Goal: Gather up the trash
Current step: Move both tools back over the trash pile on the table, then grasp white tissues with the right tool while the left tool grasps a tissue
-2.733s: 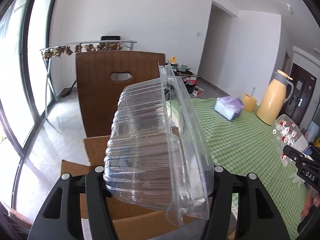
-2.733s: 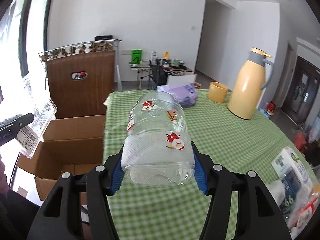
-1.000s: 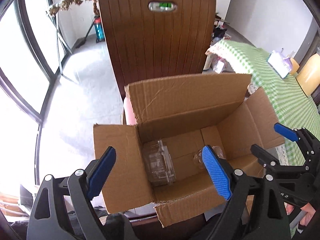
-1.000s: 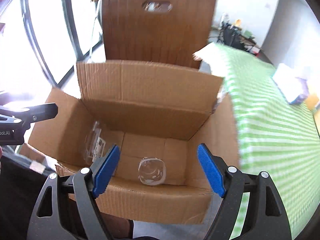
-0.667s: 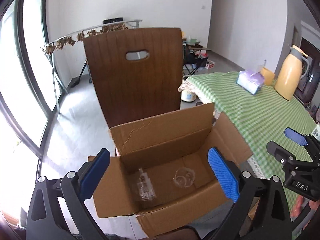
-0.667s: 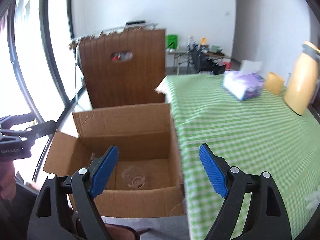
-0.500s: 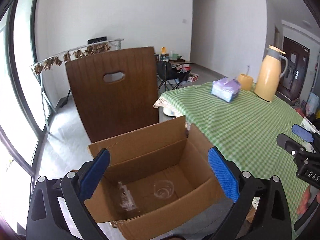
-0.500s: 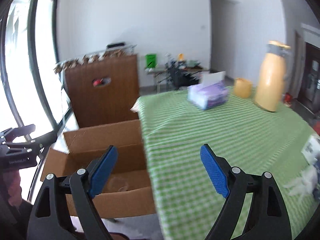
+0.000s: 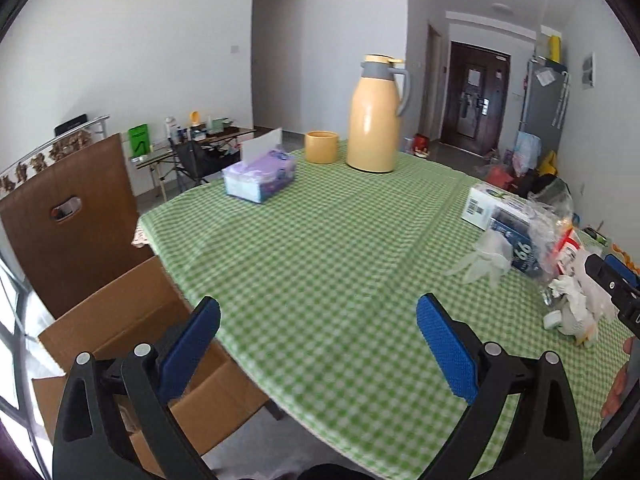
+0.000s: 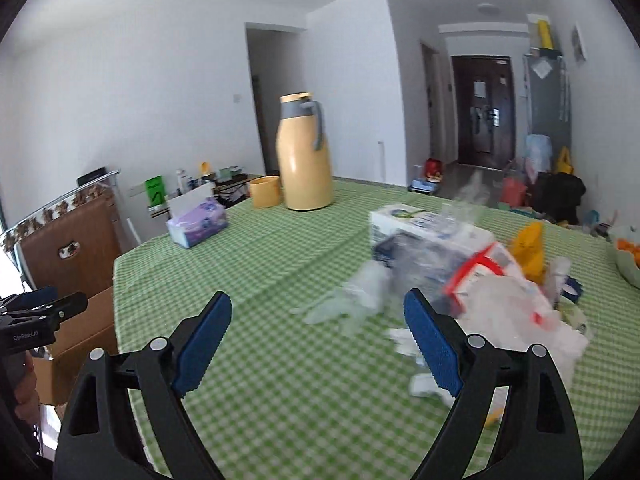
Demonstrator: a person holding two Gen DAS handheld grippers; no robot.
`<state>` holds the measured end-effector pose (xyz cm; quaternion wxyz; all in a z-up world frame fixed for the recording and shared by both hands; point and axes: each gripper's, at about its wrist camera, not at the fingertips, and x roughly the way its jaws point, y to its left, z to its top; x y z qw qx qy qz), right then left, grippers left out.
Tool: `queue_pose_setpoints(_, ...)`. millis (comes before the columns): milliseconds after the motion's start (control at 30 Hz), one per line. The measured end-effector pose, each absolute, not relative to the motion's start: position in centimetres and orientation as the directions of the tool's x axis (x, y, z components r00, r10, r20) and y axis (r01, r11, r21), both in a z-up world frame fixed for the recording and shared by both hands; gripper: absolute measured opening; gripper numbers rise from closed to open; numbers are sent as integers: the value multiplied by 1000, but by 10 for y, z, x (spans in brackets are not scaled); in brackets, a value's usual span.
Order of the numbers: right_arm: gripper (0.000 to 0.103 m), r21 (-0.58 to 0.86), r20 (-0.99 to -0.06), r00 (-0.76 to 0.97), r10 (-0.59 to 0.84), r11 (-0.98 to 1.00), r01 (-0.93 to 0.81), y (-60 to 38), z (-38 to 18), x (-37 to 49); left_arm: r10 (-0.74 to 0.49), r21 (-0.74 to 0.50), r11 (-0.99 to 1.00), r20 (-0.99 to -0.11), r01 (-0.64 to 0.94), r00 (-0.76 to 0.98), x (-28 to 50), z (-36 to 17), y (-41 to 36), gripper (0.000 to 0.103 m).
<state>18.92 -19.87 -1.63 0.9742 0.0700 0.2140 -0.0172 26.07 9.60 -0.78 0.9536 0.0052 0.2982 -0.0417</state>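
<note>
**A:** What's left to collect, and where is it?

**B:** A heap of trash point(image 10: 492, 292) sits on the green checked surface point(image 9: 320, 248), toward its right end: a clear crumpled wrapper point(image 9: 486, 258), a blue-and-white carton point(image 9: 508, 216), a red-and-white packet point(image 10: 504, 280) and some white paper scraps point(image 9: 576, 308). The cardboard box point(image 9: 120, 320) I'm filling stands off the left edge, below the surface.

**A:** How do you expect that stuff to handle?

**B:** Light and flimsy, I'd say. The wrapper looks soft and slick, so it may slide out or drag a neighbour along; I'd pinch it where it bunches thickest. The carton looks stiffer, so I'd take it across its narrow sides. The paper scraps should just crush.

**A:** And your jaws?

**B:** Both pairs are spread wide and have just been opening. My left gripper point(image 9: 318, 320) has nothing between its blue pads, only tablecloth showing through. My right gripper point(image 10: 318, 320) is just as empty and aims at the near edge of the heap, not touching it. That view is blurred, so small pieces are hard to separate.
</note>
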Motion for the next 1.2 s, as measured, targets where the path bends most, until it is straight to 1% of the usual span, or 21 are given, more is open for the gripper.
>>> queue_pose_setpoints(100, 84, 148, -452, 888, -78, 976, 161, -245, -26, 176, -131, 2, 987, -570, 161, 811, 261, -10, 51, 95)
queue_pose_setpoints(267, 84, 197, -514, 846, -141, 941, 276, -310, -43, 158, -229, -11, 961, -587, 276, 776, 261, -15, -11, 95)
queue_pose_setpoints(367, 84, 204, -537, 832, -141, 935, 291, -329, -51, 154, -272, -5, 942, -595, 335, 756, 262, -20, -43, 95)
queue_pose_setpoints(433, 84, 210, -542, 832, -114, 941, 266, -334, -54, 154, -293, 6, 929, -599, 370, 745, 262, -22, -61, 95)
queue_pose_setpoints(500, 75, 192, -555, 825, -105, 949, 250, -337, -58, 156, -309, 14, 917, -607, 399, 732, 262, -25, -78, 95)
queue_pose_setpoints(567, 54, 189, -572, 815, -91, 953, 238, -336, -64, 166, -327, 17, 905, -613, 426, 719, 262, -28, -93, 95)
queue_pose_setpoints(633, 43, 189, -593, 801, -82, 953, 238, -336, -71, 177, -345, 13, 894, -617, 447, 707, 263, -29, -104, 95)
queue_pose_setpoints(667, 34, 192, -601, 795, -75, 953, 235, -337, -75, 181, -359, 5, 888, -619, 460, 698, 264, -30, -109, 95)
queue_pose_setpoints(700, 28, 201, -611, 789, -58, 954, 225, -339, -78, 185, -373, -6, 881, -623, 473, 688, 265, -32, -115, 95)
queue_pose_setpoints(733, 13, 210, -619, 785, -40, 954, 214, -339, -79, 186, -395, -23, 870, -630, 493, 669, 268, -34, -121, 95)
queue_pose_setpoints(767, 5, 222, -612, 791, -29, 953, 207, -340, -77, 183, -418, -43, 857, -639, 513, 646, 271, -36, -125, 95)
queue_pose_setpoints(833, 4, 217, -575, 817, -40, 956, 200, -340, -62, 168, -445, -73, 836, -672, 544, 592, 280, -45, -140, 95)
queue_pose_setpoints(900, 3, 200, -539, 840, -66, 958, 203, -343, -46, 148, -440, -63, 829, -687, 555, 579, 285, -50, -156, 95)
queue_pose_setpoints(1033, 3, 204, -484, 866, -125, 946, 251, -363, -25, 107, -521, -46, 755, -647, 654, 557, 289, -57, -194, 93)
queue_pose_setpoints(1067, 3, 209, -478, 868, -137, 942, 263, -369, -23, 99, -487, -6, 763, -662, 646, 570, 292, -62, -206, 89)
queue_pose_setpoints(1100, 3, 217, -474, 870, -135, 940, 263, -373, -22, 92, -448, 38, 774, -672, 632, 589, 296, -67, -215, 79)
queue_pose_setpoints(1133, 3, 222, -471, 872, -134, 939, 264, -376, -22, 87, -440, 58, 771, -672, 634, 596, 297, -69, -221, 72)
queue_pose_setpoints(1167, 3, 223, -468, 872, -141, 936, 271, -378, -22, 82, -448, 59, 762, -670, 645, 591, 298, -70, -226, 50)
queue_pose_setpoints(1200, 3, 223, -469, 872, -140, 937, 270, -379, -23, 79, -457, 41, 757, -680, 652, 573, 301, -72, -228, 23)
